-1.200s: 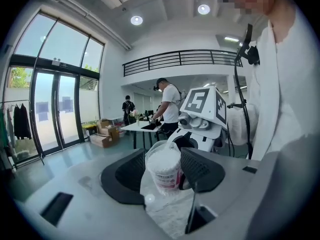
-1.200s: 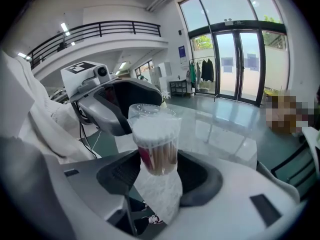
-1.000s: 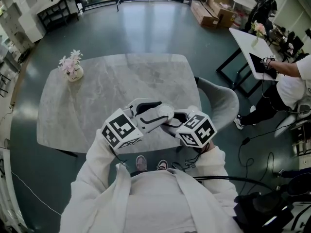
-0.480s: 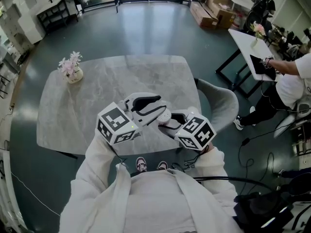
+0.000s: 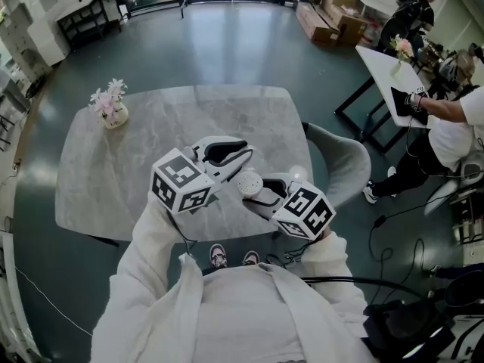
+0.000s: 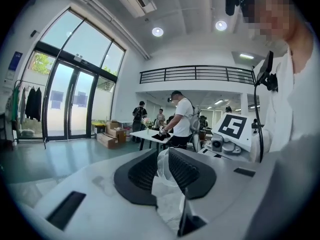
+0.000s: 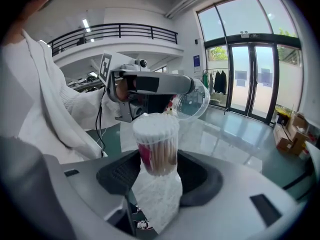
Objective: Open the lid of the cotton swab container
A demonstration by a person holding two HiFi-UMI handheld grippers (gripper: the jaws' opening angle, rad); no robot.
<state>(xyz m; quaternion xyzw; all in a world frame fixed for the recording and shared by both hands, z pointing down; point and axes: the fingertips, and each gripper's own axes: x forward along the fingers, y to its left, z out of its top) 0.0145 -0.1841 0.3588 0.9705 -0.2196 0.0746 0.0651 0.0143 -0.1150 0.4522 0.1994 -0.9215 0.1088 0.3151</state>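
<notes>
Now, head view: it is showing the left gripper and the right gripper close together over the near edge of the grey table, and a vase of flowers standing at its far left corner; what each gripper is holding is hard to read here
Right gripper view: its jaws are pinching the lower part of the cotton swab container, which is standing upright between them
Container: its mouth is standing open and the cotton swabs are filling it to the rim, white tips up
Lid: the clear lid is hanging up and to the right of the container, apart from it
Left gripper view: its jaws have just been closing and are pressing on that lid
</notes>
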